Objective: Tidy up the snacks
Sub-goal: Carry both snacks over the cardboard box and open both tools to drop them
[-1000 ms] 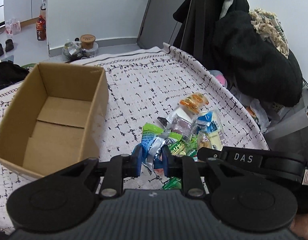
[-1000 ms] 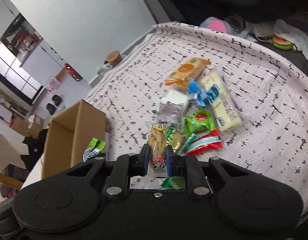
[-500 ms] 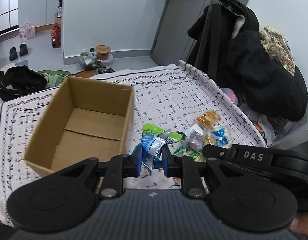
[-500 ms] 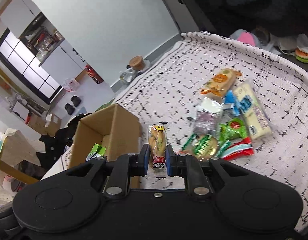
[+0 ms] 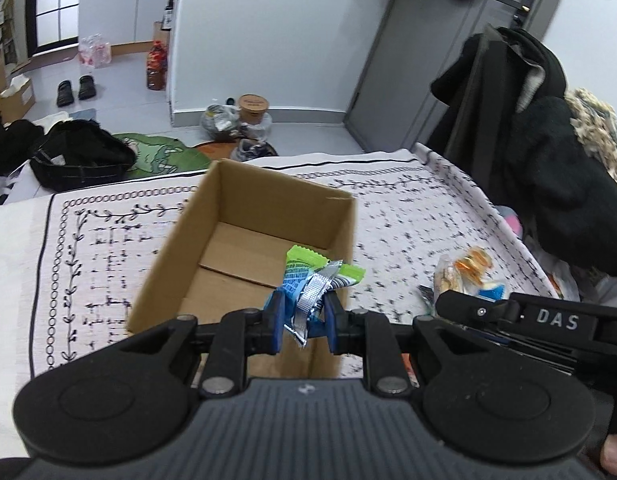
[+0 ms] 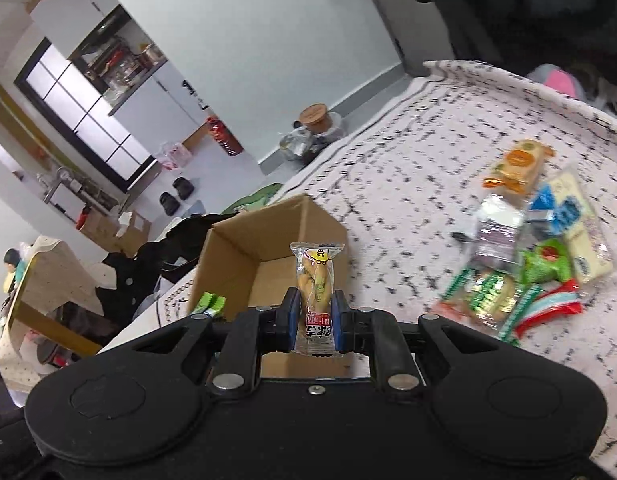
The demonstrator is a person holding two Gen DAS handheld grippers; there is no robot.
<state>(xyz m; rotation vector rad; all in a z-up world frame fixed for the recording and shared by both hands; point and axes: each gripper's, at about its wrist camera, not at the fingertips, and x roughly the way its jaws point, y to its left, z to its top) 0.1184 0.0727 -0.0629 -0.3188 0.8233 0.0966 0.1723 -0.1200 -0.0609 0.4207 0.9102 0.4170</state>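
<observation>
My left gripper (image 5: pixel 302 322) is shut on a green and silver snack packet (image 5: pixel 308 280) and holds it above the near right corner of the open cardboard box (image 5: pixel 212 220). My right gripper (image 6: pixel 315 322) is shut on a clear packet of yellow-brown snacks (image 6: pixel 316 280) and holds it above the near edge of the same box (image 6: pixel 228 256). The green packet (image 6: pixel 210 303) shows at the left of the right wrist view. A pile of loose snack packets (image 6: pixel 520 248) lies on the patterned cloth (image 6: pixel 408 168) to the right; part of it shows in the left wrist view (image 5: pixel 464 272).
The box is empty inside. The right gripper's body (image 5: pixel 548 320) reaches in from the right in the left wrist view. Dark coats (image 5: pixel 548 152) hang beyond the table's right edge. A black bag (image 5: pixel 80 156), shoes and jars lie on the floor behind.
Both grippers have lifted away from the snack pile and moved left toward the box, each carrying its packet. The box now sits right under and ahead of them.
</observation>
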